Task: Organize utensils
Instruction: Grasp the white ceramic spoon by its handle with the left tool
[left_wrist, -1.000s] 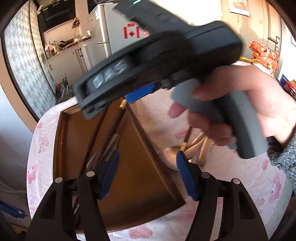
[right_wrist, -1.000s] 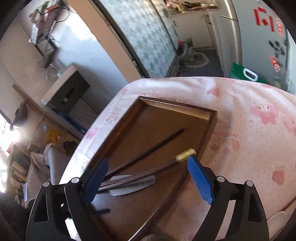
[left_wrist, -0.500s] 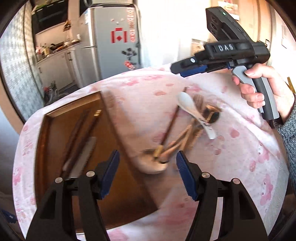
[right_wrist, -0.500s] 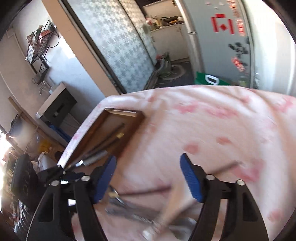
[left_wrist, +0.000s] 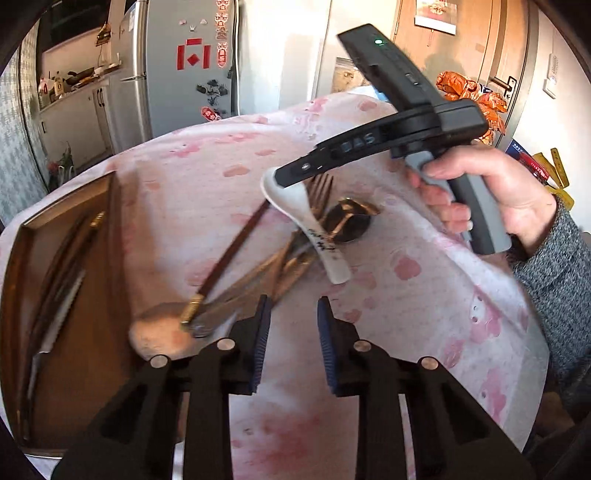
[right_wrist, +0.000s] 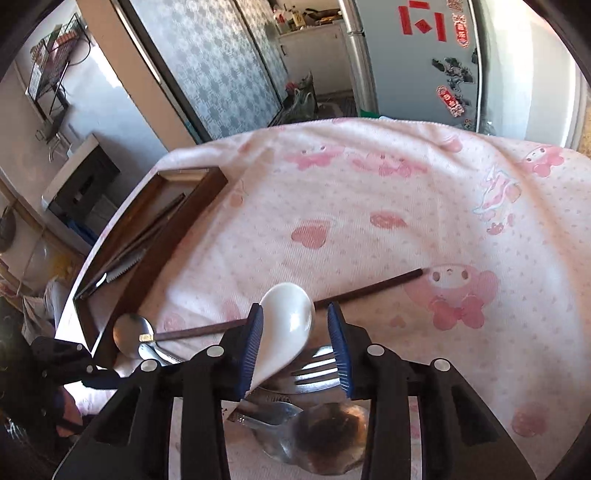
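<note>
A white ceramic spoon (left_wrist: 314, 229) lies on a pile of metal spoons and a fork (left_wrist: 320, 192) on the pink cloth. My right gripper (right_wrist: 296, 347) points down over the spoon's bowl (right_wrist: 290, 325). Its jaws are closing around the bowl, and the right pad stands clear of it. My left gripper (left_wrist: 294, 332) hovers just short of the pile, over bare cloth. Its jaws are closing with nothing between them. A brown chopstick (left_wrist: 229, 258) with a gold tip lies slanted across the pile. The wooden tray (left_wrist: 114, 229) at the left holds a serrated knife (left_wrist: 55, 314) and dark chopsticks.
A hand (left_wrist: 491, 199) in a grey sleeve holds the right gripper. In the right wrist view the tray (right_wrist: 184, 218) is at the far left and a steel spoon (right_wrist: 133, 332) lies by its corner. A fridge (left_wrist: 177, 74) stands beyond the table's far edge.
My right gripper has swung from above the tray to the pile and narrowed around the white spoon. My left gripper has moved right from the tray toward the pile, and its jaws have narrowed.
</note>
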